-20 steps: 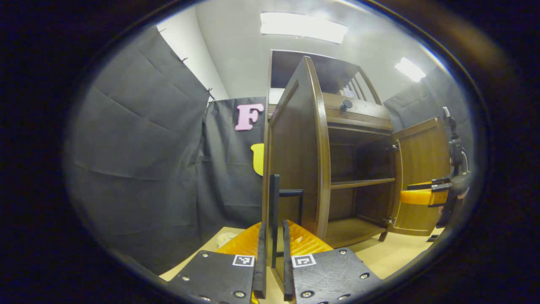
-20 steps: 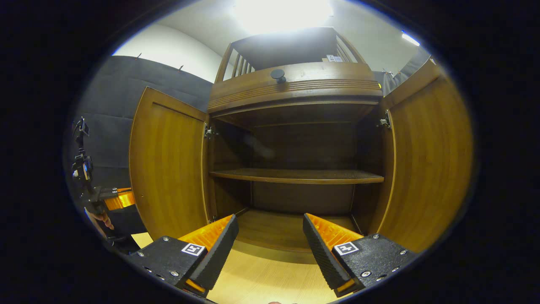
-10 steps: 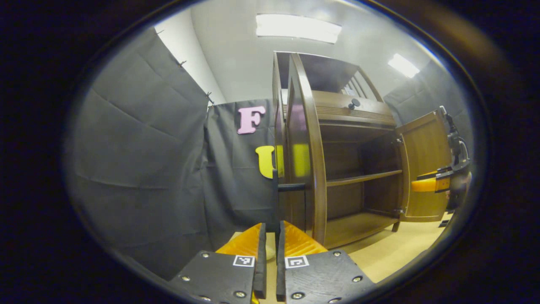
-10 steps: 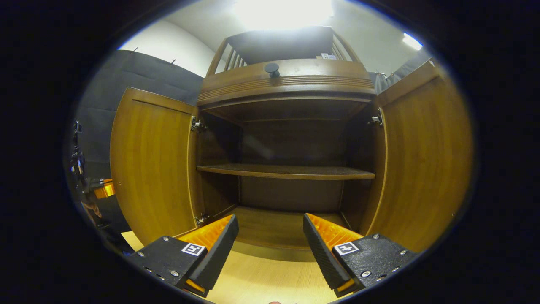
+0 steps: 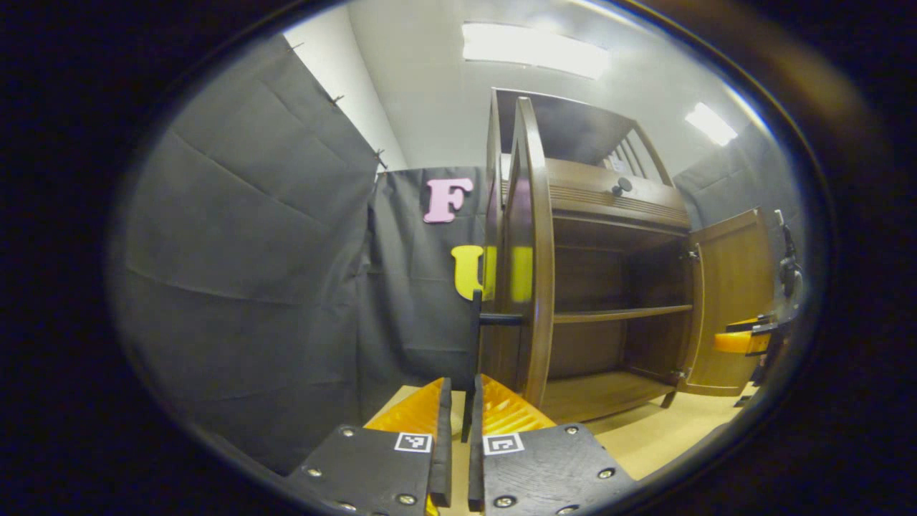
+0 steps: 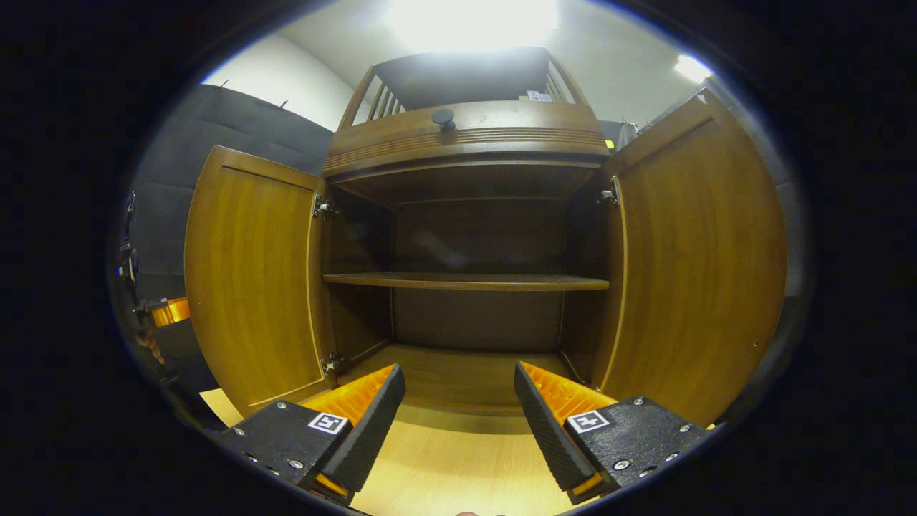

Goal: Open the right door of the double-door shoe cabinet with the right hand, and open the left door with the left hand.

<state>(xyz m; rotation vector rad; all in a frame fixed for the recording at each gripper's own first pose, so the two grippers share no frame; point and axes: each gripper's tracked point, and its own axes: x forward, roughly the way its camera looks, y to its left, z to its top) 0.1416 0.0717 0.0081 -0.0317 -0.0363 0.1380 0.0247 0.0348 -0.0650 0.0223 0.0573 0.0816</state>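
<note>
The left gripper [image 5: 456, 423] has its two fingers nearly together, just a thin slit between them, pointing forward and level. The right gripper [image 6: 458, 416] is spread wide with a big gap between its fingers [image 6: 372, 416], also held level and facing straight ahead. Off at the far left edge of the right gripper view you can spot the left gripper again, with a bit of the hand [image 6: 147, 340] holding it.

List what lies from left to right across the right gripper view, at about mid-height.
Other hand-held gripper at the far left edge → left door, swung open → bare middle shelf inside the shoe cabinet → right door, swung open.
</note>
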